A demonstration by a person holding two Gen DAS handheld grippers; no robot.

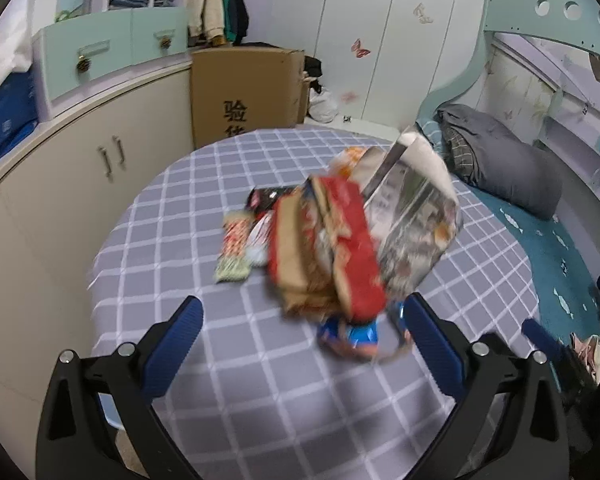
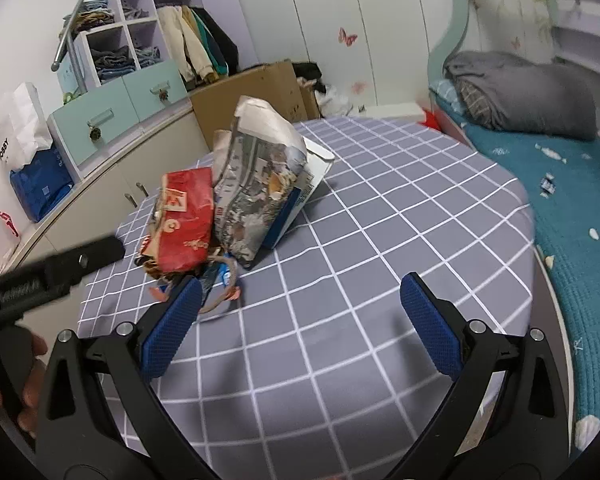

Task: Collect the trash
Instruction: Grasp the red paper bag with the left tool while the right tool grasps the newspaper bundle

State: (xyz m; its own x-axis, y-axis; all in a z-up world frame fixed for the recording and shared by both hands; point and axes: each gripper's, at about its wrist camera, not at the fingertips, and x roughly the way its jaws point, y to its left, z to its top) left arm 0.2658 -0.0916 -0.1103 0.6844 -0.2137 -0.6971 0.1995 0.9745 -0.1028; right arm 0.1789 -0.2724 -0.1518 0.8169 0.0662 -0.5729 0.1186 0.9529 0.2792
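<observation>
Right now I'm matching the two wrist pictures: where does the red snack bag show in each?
Left wrist: the red snack bag sits at centre, just ahead of the fingers, blurred.
Right wrist: red snack bag left of centre, above the left finger.
Shared landmark: the grey printed bag right beside it.

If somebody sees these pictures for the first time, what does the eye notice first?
A heap of crumpled snack wrappers, with a red paper bag and a grey printed paper bag, sits mid-table on the grey checked tablecloth. Both open blue-padded hand-held grippers, left and right, frame it.
</observation>
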